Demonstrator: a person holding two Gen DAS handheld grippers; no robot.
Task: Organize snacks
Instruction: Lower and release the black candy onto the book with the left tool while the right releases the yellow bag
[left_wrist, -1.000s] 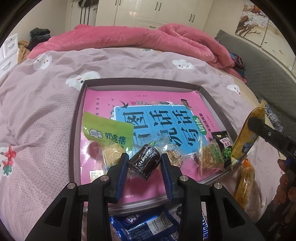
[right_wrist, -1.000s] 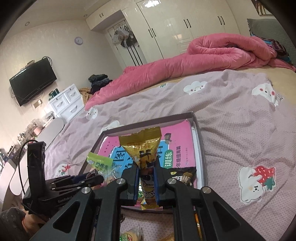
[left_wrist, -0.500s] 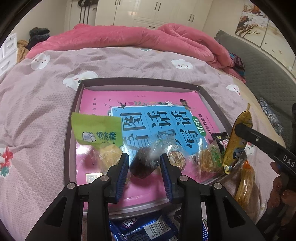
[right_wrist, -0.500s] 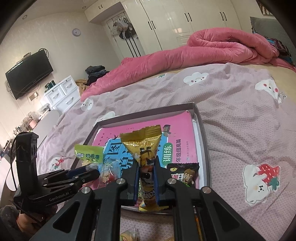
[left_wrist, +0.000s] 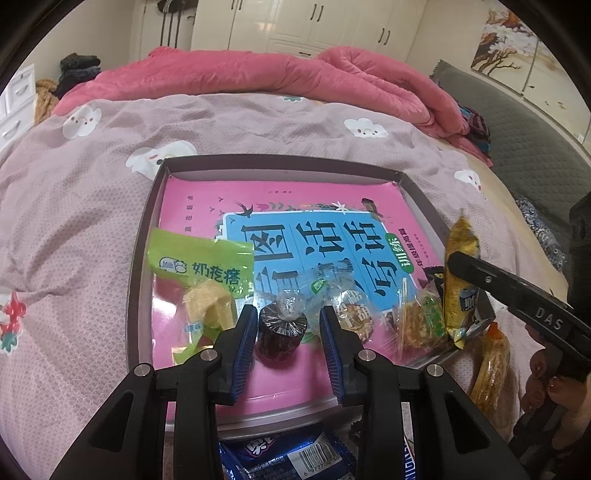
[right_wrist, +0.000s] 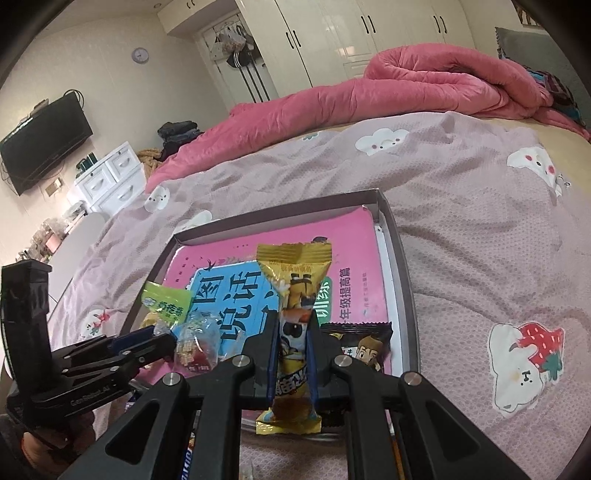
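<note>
- The bed (left_wrist: 92, 206) wears a mauve, finely dimpled cover printed with white clouds and strawberries; a plush pink quilt (left_wrist: 266, 81) lies bunched along its far edge.
- White wardrobe doors (right_wrist: 369, 33) stand behind the bed, with a dark television (right_wrist: 44, 140) on the wall and a white drawer unit (right_wrist: 110, 181) under it.
- A shallow rectangular tray (left_wrist: 144, 236) with a low dark rim sits on the bed, lined with a glossy pink and blue booklet (left_wrist: 314, 236).
- Along the tray's near edge lie crinkly packets: a green sachet (left_wrist: 199, 262) at the left, clear-wrapped biscuits (left_wrist: 417, 321) toward the right corner, a black packet (right_wrist: 364, 343) by the right rim.
- A glossy blue packet (left_wrist: 284, 458) lies on the bed just outside the tray's near edge.
- The right gripper (right_wrist: 293, 354) is clamped narrow on an upright yellow foil packet (right_wrist: 295, 295), crimped at the top, over the tray's near right corner.
- The left gripper (left_wrist: 288, 328) stands wide at the middle of the tray's near edge, a small dark cylindrical sweet (left_wrist: 280, 332) in shiny twisted cellophane resting on the booklet between its blue ridged fingers (left_wrist: 245, 339), close to the left one.
</note>
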